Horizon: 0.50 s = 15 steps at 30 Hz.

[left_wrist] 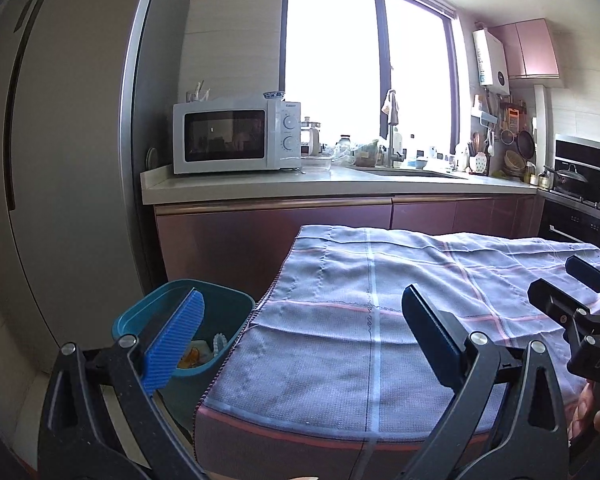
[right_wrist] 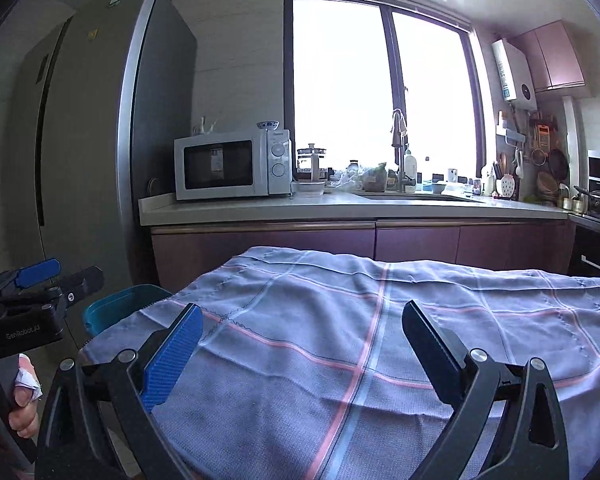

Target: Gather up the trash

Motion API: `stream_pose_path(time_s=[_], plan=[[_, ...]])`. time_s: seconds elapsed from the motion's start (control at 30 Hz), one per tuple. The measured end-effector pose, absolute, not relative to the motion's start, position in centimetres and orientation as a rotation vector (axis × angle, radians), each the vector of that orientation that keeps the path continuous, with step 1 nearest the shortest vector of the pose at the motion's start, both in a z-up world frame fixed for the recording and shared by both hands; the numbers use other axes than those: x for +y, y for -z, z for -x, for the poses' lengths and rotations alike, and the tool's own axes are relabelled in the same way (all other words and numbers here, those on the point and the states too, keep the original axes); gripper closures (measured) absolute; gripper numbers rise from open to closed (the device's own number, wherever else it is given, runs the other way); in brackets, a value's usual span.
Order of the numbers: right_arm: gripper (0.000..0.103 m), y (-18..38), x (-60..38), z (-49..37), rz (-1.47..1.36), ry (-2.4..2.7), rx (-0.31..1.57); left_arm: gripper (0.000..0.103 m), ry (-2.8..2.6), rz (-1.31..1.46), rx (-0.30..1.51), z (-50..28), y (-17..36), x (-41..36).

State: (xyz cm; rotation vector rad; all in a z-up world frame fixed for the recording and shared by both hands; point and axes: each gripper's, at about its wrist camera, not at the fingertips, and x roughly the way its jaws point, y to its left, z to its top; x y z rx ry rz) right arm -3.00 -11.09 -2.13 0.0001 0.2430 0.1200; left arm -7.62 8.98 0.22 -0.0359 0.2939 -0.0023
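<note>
Both my grippers, left (left_wrist: 300,334) and right (right_wrist: 301,354), gape wide, holding nothing, above the checked cloth (left_wrist: 379,320). Teal trash bin (left_wrist: 224,312) sits lower left, scraps inside, beside the cloth's edge.

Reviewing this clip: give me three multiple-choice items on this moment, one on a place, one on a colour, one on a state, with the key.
1. Where does the teal trash bin stand?
A. on the counter
B. at the table's left edge
C. beside the stove

2. What colour is the microwave?
A. black
B. red
C. white

3. How is the left gripper?
A. open, empty
B. shut on paper
C. shut on the tablecloth

Key: B, it sits below the checked tablecloth on the left; C, its casing is white; A, fingers spread with nothing between.
</note>
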Motion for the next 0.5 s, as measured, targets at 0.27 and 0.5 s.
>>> stream_pose_path(time_s=[0.27,0.5], plan=[[0.007,2.06,-11.56,3.22,-0.021,-0.109,0.251,0.006,0.004,0.036,0.267,7.78,-0.57,8.67],[0.007,1.92,-11.85,3.64,-0.026,-0.1,0.241,0.006,0.007,0.044,0.269,7.51,-0.52,8.77]])
